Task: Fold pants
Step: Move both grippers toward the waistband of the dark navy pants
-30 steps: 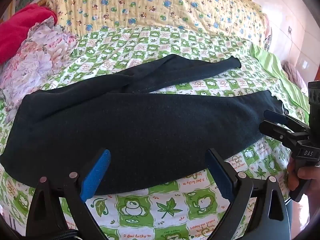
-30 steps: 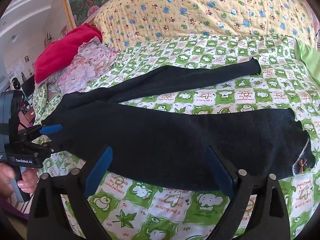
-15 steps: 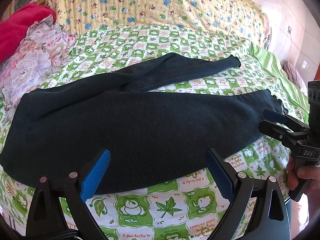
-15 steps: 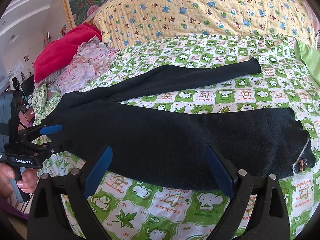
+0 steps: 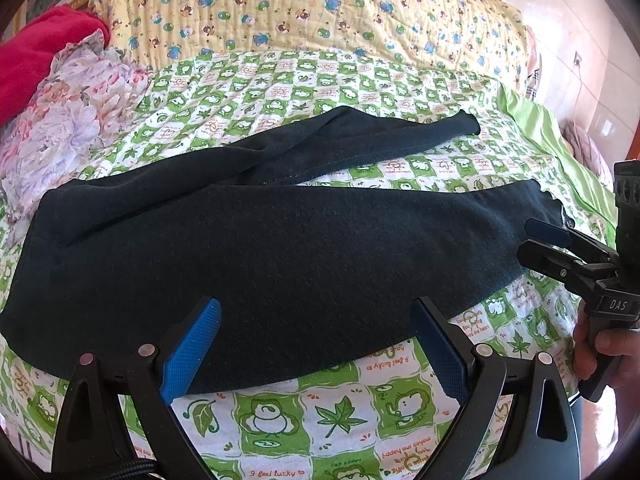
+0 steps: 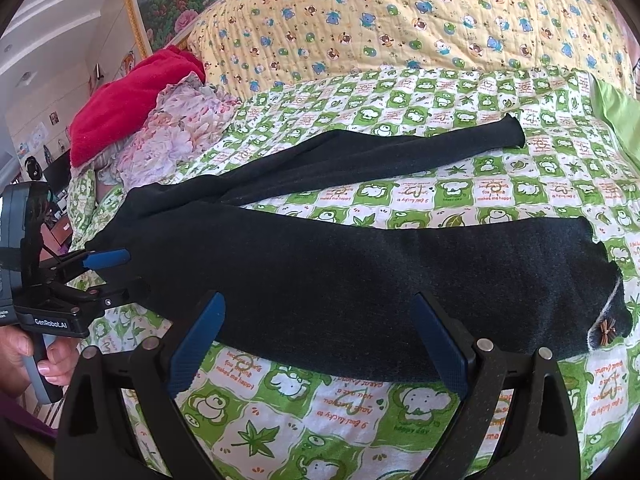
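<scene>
1. On the far left of the bed (image 5: 340,400) sit a red cloth (image 6: 128,108) and a flowery cloth (image 6: 180,132). They are bunched up near the pants, off past the waist end.
2. The dark pants (image 5: 280,248) lie flat on the green and white checked sheet. The waist is on the left. The two legs run to the right and spread apart like a V, with sheet showing between them.
3. The left hand-held gripper (image 5: 316,344) has its blue fingers wide apart. It holds nothing. It sits at the near edge of the pants, by the waist part.
4. The right hand-held gripper (image 6: 320,340) has its fingers wide apart too, and it holds nothing. It sits at the near edge of the near leg.
5. The near leg ends on the right at a cuff with a small bow (image 6: 606,330) on it. The far leg ends higher up on the sheet, well apart from it.
6. I think the folding is only starting. No fold shows yet.
7. Next, I think each hand-held gripper must close on the near edge of the pants, one by the waist and one by the cuff.
8. Then the near leg can be lifted and laid on the far leg. The pinch must catch the cloth but not the sheet under it.
</scene>
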Demonstrator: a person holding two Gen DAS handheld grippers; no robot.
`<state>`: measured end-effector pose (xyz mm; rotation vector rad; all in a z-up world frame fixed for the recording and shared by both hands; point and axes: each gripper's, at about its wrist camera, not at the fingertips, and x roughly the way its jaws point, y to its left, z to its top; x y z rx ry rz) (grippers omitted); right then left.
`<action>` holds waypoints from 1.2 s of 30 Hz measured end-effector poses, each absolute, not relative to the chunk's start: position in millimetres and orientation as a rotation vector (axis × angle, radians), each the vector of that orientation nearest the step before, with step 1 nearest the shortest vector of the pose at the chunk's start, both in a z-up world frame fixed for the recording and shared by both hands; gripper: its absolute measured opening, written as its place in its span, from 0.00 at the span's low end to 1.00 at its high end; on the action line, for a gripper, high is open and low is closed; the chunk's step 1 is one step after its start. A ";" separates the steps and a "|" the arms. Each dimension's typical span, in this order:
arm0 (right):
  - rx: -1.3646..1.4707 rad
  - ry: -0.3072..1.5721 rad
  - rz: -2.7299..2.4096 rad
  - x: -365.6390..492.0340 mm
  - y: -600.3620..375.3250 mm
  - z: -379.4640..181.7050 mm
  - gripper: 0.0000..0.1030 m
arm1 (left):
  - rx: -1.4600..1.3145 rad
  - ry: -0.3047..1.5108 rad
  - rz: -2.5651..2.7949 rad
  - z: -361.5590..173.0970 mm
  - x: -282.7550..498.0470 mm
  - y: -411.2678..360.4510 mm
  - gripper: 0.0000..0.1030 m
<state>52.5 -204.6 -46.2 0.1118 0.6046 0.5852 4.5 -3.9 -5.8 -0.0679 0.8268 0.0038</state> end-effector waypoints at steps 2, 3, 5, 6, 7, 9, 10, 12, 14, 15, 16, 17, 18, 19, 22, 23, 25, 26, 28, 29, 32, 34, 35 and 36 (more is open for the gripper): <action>0.127 0.615 0.594 53.3 -203.8 -43.9 0.92 | -0.072 0.830 0.006 -5.1 6.4 -1.6 0.93; 0.133 0.622 0.595 54.5 -203.9 -43.0 0.92 | -0.076 0.832 0.006 -4.3 7.2 -0.1 0.93; 0.138 0.625 0.598 56.8 -204.1 -42.3 0.92 | -0.081 0.832 0.009 -3.1 8.9 2.9 0.93; 0.136 0.623 0.597 58.2 -204.2 -42.0 0.92 | -0.082 0.832 0.011 -2.8 9.5 3.6 0.93; 0.128 0.617 0.594 59.4 -204.3 -41.9 0.92 | -0.084 0.832 0.012 -2.3 10.5 4.8 0.93; 0.125 0.615 0.591 62.2 -204.2 -40.9 0.92 | -0.087 0.833 0.015 -1.8 12.7 6.9 0.93; 0.120 0.617 0.588 63.8 -204.1 -40.8 0.92 | -0.090 0.834 0.016 -1.6 14.4 8.3 0.93; 0.130 0.639 0.590 67.5 -204.4 -39.4 0.92 | -0.094 0.837 0.014 -1.7 18.0 10.3 0.93; 0.123 0.630 0.585 69.9 -205.0 -38.7 0.92 | -0.096 0.840 0.013 -2.3 20.9 10.5 0.93; 0.125 0.631 0.585 71.3 -205.4 -38.3 0.92 | -0.097 0.842 0.011 -2.8 22.4 10.4 0.93; 0.127 0.632 0.584 73.0 -206.2 -37.8 0.92 | -0.097 0.844 0.009 -3.3 24.0 10.2 0.93; 0.133 0.634 0.584 74.8 -207.3 -37.0 0.92 | -0.097 0.847 0.007 -3.8 25.8 9.7 0.93; 0.137 0.626 0.585 76.1 -208.1 -36.4 0.92 | -0.097 0.849 0.006 -4.3 27.6 9.5 0.93; 0.143 0.626 0.586 77.6 -209.0 -35.5 0.92 | -0.097 0.852 0.002 -4.9 29.9 9.3 0.93; 0.158 0.637 0.582 85.4 -213.0 -32.0 0.92 | -0.097 0.863 -0.013 -6.5 38.2 7.7 0.93; 0.158 0.643 0.576 88.7 -214.6 -30.9 0.92 | -0.094 0.869 -0.017 -7.2 41.9 7.0 0.93; 0.161 0.650 0.566 96.0 -219.2 -28.5 0.92 | -0.089 0.878 -0.024 -8.2 50.9 6.7 0.93; 0.161 0.652 0.561 99.1 -221.4 -27.4 0.92 | -0.088 0.880 -0.027 -8.0 55.2 6.7 0.93; 0.164 0.661 0.547 108.7 -227.1 -24.1 0.92 | -0.085 0.879 -0.035 -6.2 64.2 7.1 0.93; 0.165 0.663 0.539 113.7 -229.8 -22.4 0.92 | -0.081 0.878 -0.038 -5.1 69.2 7.5 0.93; 0.186 0.679 0.518 132.5 -241.8 -16.3 0.92 | -0.069 0.875 -0.041 -0.3 89.3 9.3 0.93; 0.215 0.699 0.506 146.8 -250.8 -12.6 0.92 | -0.072 0.879 -0.048 2.8 104.9 12.0 0.93; 0.230 0.703 0.500 153.6 -255.5 -10.6 0.92 | -0.074 0.879 -0.052 4.7 112.6 13.1 0.93; 0.253 0.706 0.498 161.4 -260.8 -8.6 0.92 | -0.074 0.877 -0.056 6.2 119.8 13.8 0.93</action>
